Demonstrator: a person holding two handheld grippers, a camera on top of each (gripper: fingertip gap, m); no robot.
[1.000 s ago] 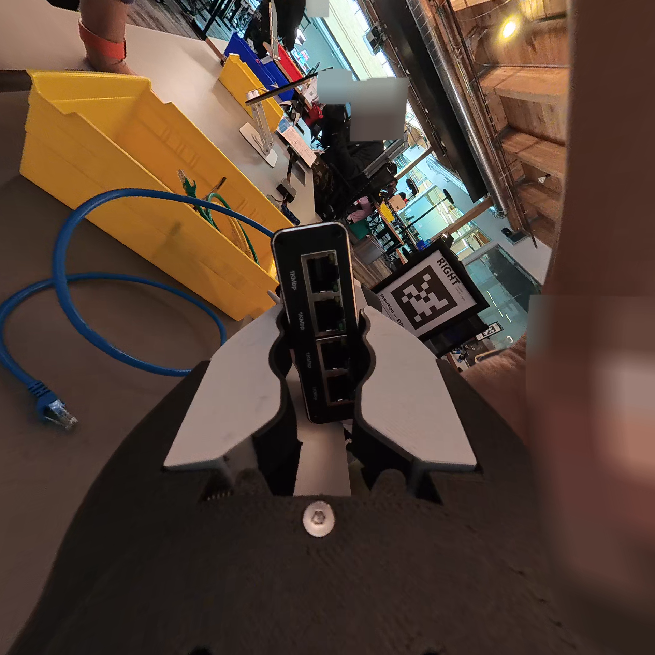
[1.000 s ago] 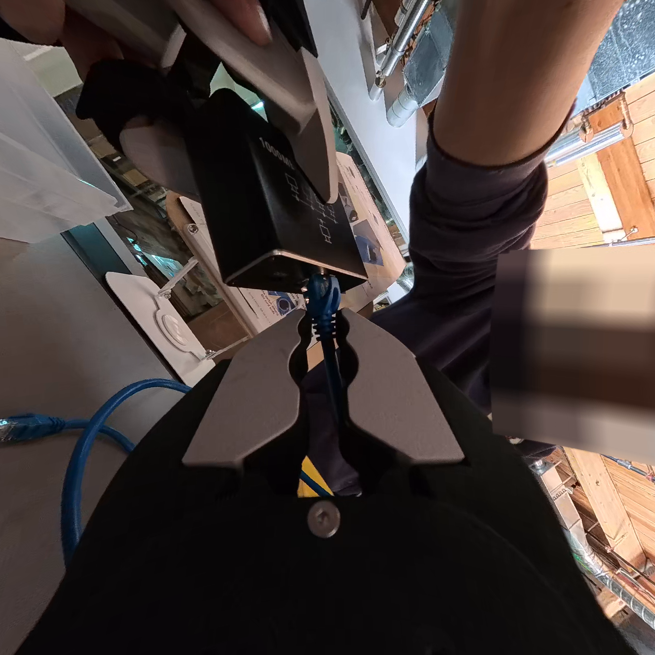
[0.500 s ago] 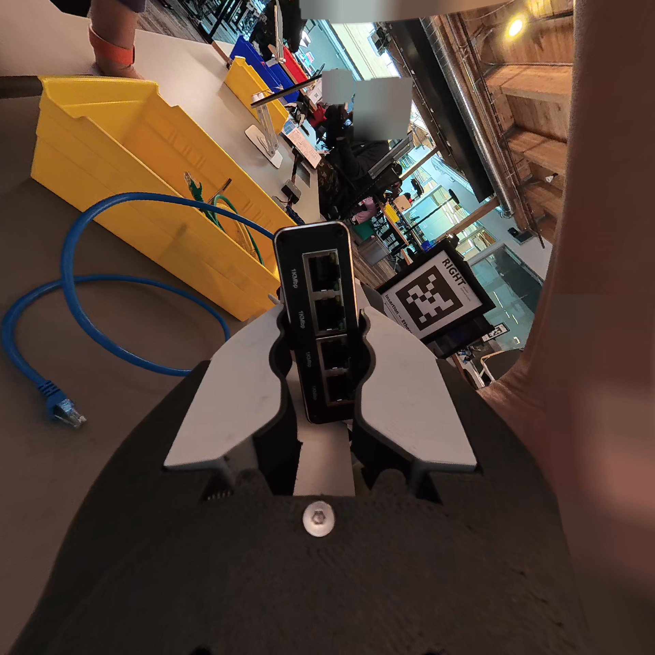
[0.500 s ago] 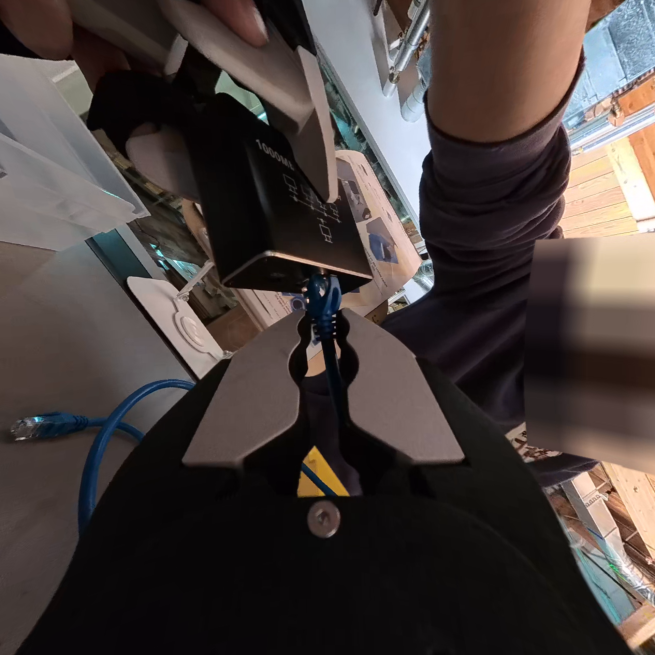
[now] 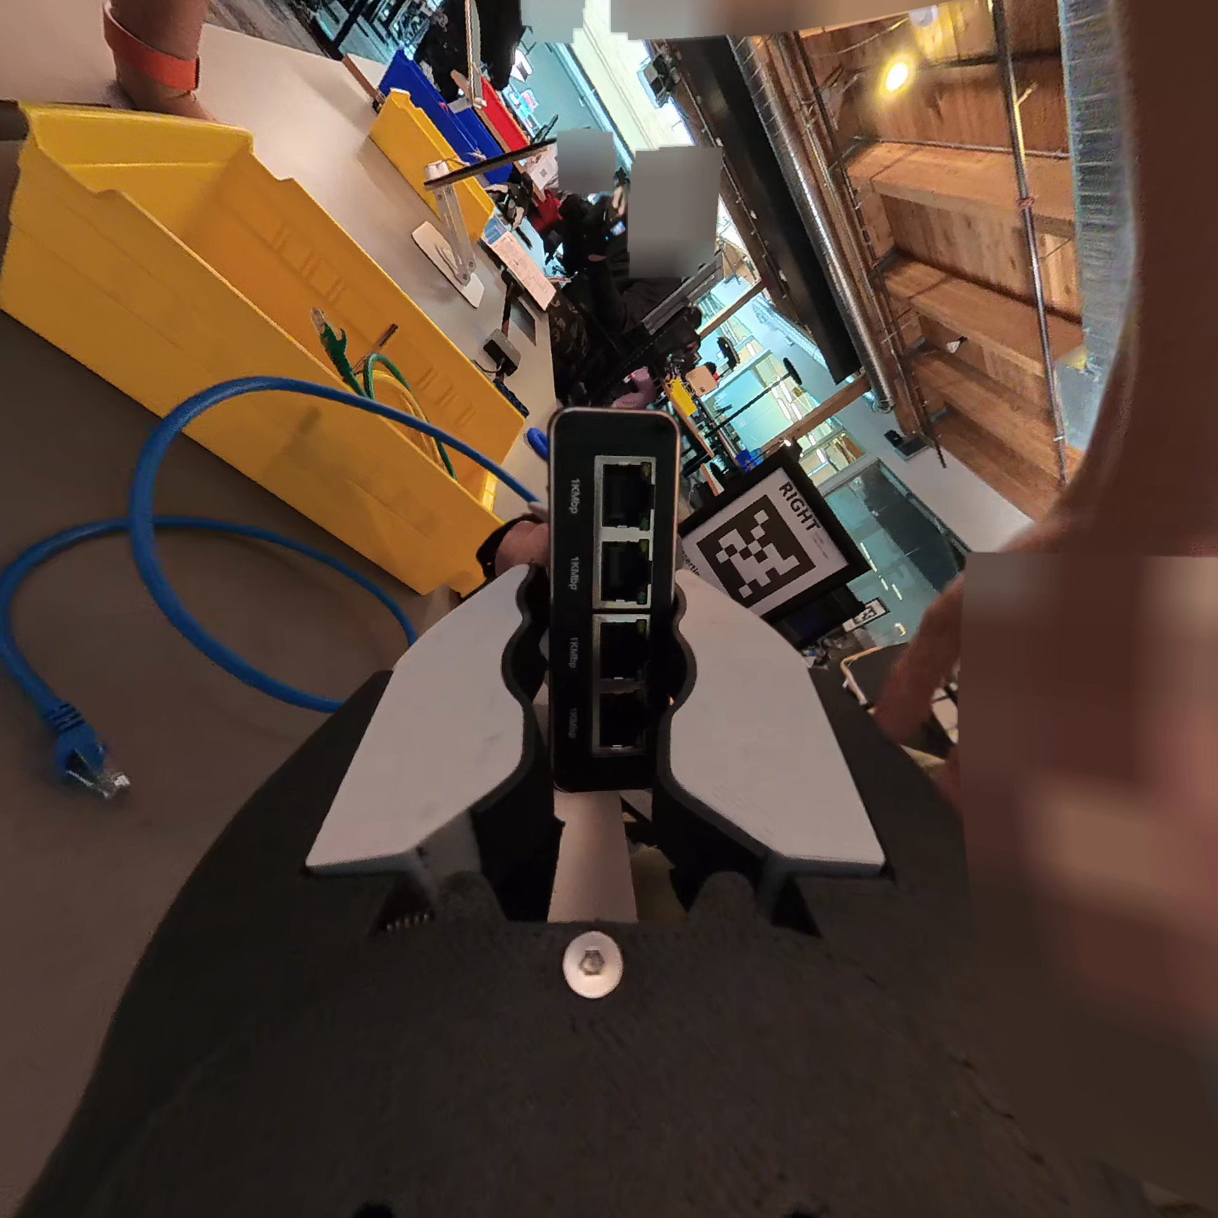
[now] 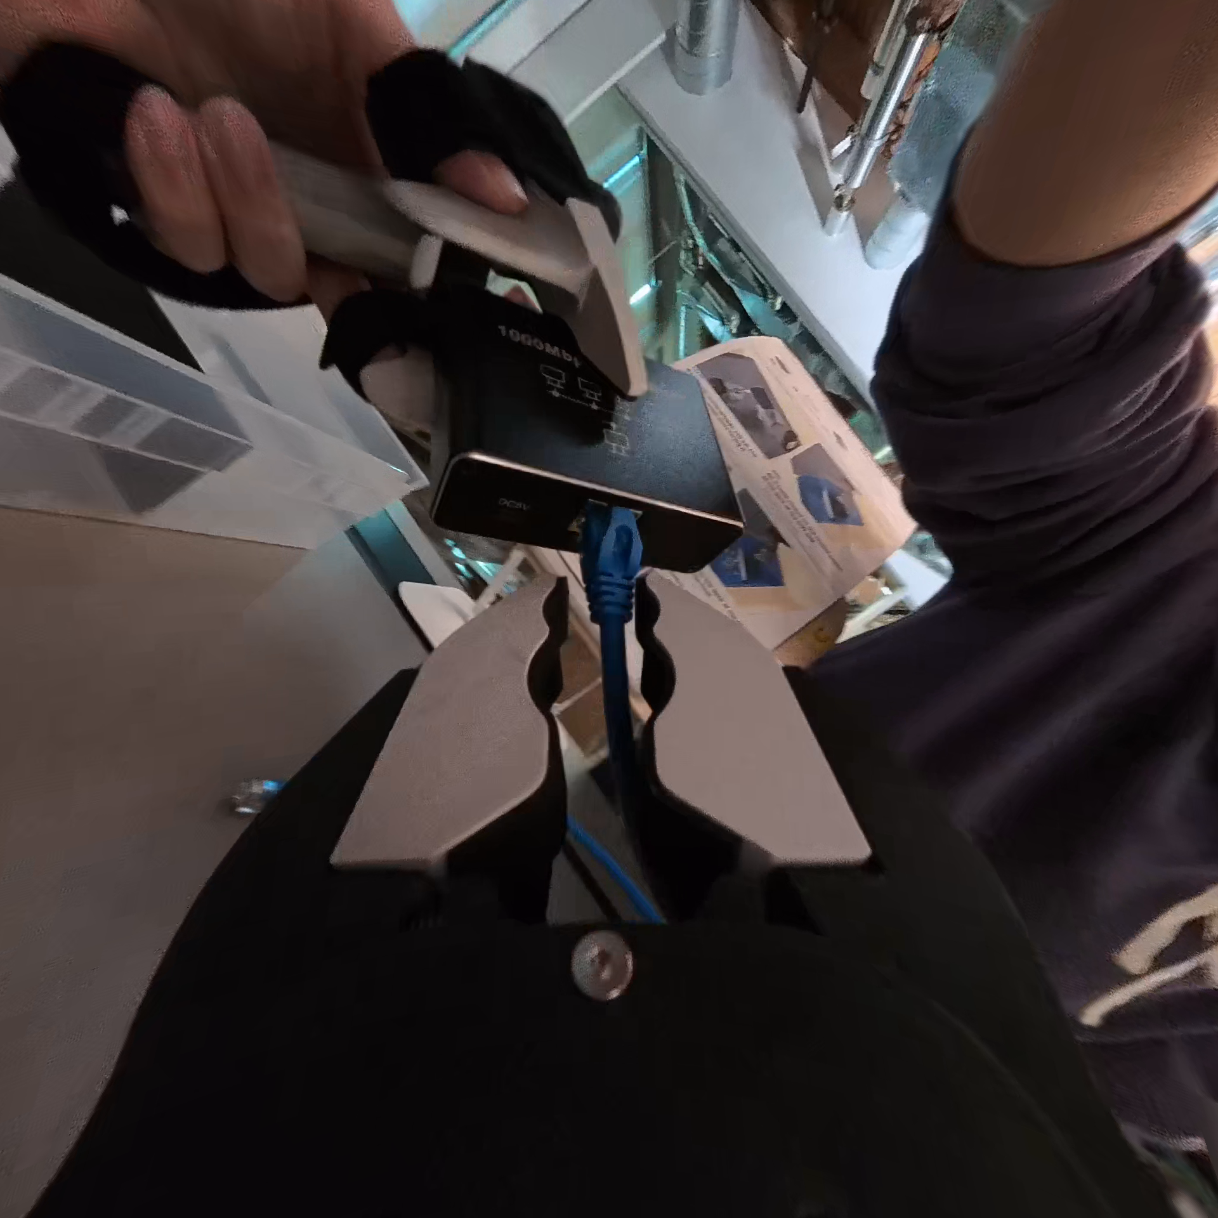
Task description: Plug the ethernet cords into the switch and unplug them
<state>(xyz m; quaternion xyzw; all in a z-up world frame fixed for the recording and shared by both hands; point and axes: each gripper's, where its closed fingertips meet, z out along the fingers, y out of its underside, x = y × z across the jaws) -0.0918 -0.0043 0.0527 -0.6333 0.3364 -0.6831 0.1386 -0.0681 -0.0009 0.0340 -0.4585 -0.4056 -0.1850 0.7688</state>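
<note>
My left gripper [image 5: 609,580] is shut on a black ethernet switch [image 5: 613,501] and holds it up off the table. Its four front ports face the left wrist camera and are empty. In the right wrist view the switch [image 6: 593,455] shows its rear face. A blue ethernet cord's plug [image 6: 613,540] sits in a rear port. My right gripper [image 6: 601,593] is shut on the cord's boot just below the plug. The rest of the blue cord [image 5: 151,527] loops on the table, with its free plug [image 5: 86,768] lying loose.
A yellow bin [image 5: 198,277] stands behind the loop and holds a green cord [image 5: 369,376]. A clear plastic bin [image 6: 165,448] stands at the left. A person's sleeved arm [image 6: 1054,428] fills the right. The right gripper's marker tag [image 5: 764,540] shows behind the switch.
The switch has tilted so more of its rear face shows in the right wrist view. The blue plug stays in the port. Both grips look unchanged.
</note>
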